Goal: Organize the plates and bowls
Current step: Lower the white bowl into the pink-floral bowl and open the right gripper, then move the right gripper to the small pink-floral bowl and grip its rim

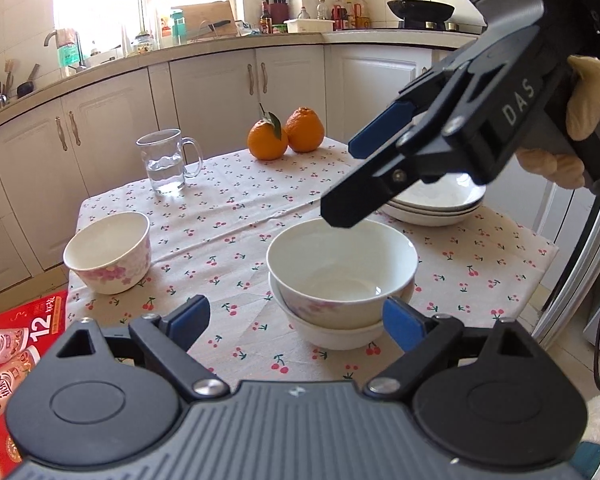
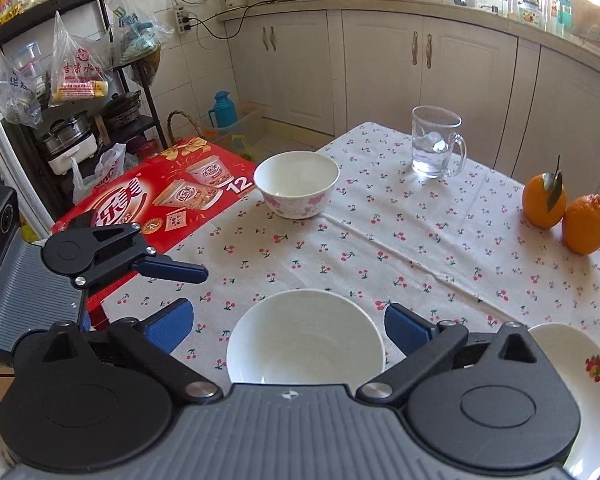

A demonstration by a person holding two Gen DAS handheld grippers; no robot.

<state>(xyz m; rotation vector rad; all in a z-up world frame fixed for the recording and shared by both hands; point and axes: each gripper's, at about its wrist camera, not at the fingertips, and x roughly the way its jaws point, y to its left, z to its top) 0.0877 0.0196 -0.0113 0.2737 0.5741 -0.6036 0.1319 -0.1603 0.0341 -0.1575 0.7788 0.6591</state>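
Two white bowls with pink flowers sit nested in a stack [image 1: 340, 280] on the cherry-print tablecloth, also seen from above in the right wrist view [image 2: 306, 336]. A third matching bowl [image 1: 108, 254] stands alone at the table's left [image 2: 296, 184]. A stack of white plates [image 1: 432, 206] sits at the right behind the right gripper; its top plate shows in the right wrist view [image 2: 588, 384]. My left gripper [image 1: 296, 324] is open and empty, just short of the nested bowls. My right gripper [image 2: 286, 326] is open and empty above the nested bowls, and shows in the left wrist view [image 1: 346, 182].
A glass mug of water [image 1: 168, 164] and two oranges [image 1: 286, 136] stand at the table's far side. A red carton [image 2: 164, 200] sits beside the table's left edge. Kitchen cabinets [image 1: 216, 92] run behind.
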